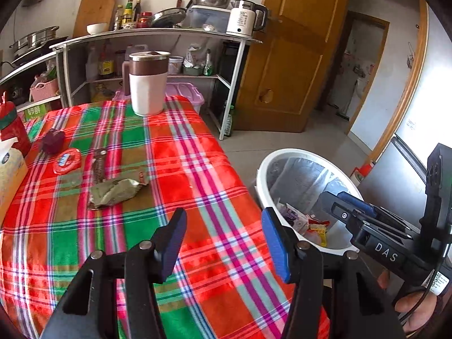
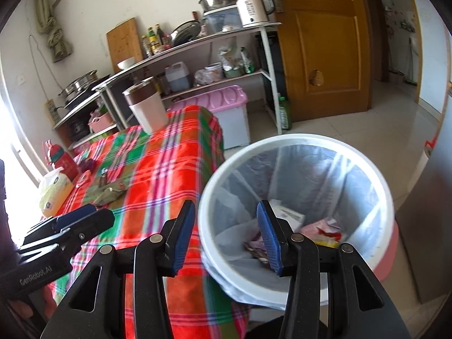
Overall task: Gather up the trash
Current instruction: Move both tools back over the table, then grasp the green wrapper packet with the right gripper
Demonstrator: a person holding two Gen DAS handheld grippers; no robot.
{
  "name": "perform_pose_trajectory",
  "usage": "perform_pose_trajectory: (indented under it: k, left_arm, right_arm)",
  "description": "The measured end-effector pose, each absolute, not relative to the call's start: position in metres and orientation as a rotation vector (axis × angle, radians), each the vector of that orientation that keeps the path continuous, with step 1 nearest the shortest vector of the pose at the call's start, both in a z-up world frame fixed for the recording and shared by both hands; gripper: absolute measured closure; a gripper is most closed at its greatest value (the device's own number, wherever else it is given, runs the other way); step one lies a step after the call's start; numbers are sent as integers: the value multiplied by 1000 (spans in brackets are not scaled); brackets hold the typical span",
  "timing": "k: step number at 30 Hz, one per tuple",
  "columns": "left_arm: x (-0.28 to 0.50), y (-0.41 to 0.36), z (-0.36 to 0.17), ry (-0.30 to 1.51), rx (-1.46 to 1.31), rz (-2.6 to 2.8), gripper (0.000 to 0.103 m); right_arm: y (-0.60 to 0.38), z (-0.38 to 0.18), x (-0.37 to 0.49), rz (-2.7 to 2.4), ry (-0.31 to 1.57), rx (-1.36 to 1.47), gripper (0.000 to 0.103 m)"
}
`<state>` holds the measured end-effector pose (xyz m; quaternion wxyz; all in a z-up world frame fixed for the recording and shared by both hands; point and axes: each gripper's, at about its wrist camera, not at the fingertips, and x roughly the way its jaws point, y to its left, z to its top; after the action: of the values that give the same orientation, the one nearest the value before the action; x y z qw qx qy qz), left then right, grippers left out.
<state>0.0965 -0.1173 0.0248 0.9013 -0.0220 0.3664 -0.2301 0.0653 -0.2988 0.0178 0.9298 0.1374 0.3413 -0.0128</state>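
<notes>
Jaws stand parted and empty on both tools: left gripper (image 1: 224,236) hangs over the plaid tablecloth (image 1: 169,152), right gripper (image 2: 226,230) over the rim of the lined trash bin (image 2: 296,141), wrappers (image 2: 322,230) lying inside. At ten o'clock from the left gripper, a crumpled green wrapper (image 1: 115,190) waits beside a red lid (image 1: 67,161); a pitcher (image 1: 148,83) stands at eleven.
</notes>
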Motion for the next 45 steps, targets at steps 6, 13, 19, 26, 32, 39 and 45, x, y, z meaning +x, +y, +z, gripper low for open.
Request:
perform_pose_trajectory:
  k: [6,13,19,26,32,39,45]
  left_arm:
    - [101,-70,24,750,-76,-397,45]
    - [114,-14,22,751,-129,-307,45]
    - [129,23,17,755,-157,-260,44]
    - [153,46,11,773,-160,-247,43]
    - [170,54,10,776,-174,-259,43]
    - [188,62,6,788,-194,-267,43]
    - [198,64,3,793,-204,-283,42]
  right_arm:
    - [-266,18,82,33,715,253,55]
    - [-231,22,102,113,724,189,55]
    - [-201,14,128,184,772,184,55]
    - [-164,-3,156,198,834,159,55]
    - [-148,-16,179,259,907,227,55]
    - [-144,-23,201,265,939,382,55]
    - [-139,-33,222,238,976,488,55]
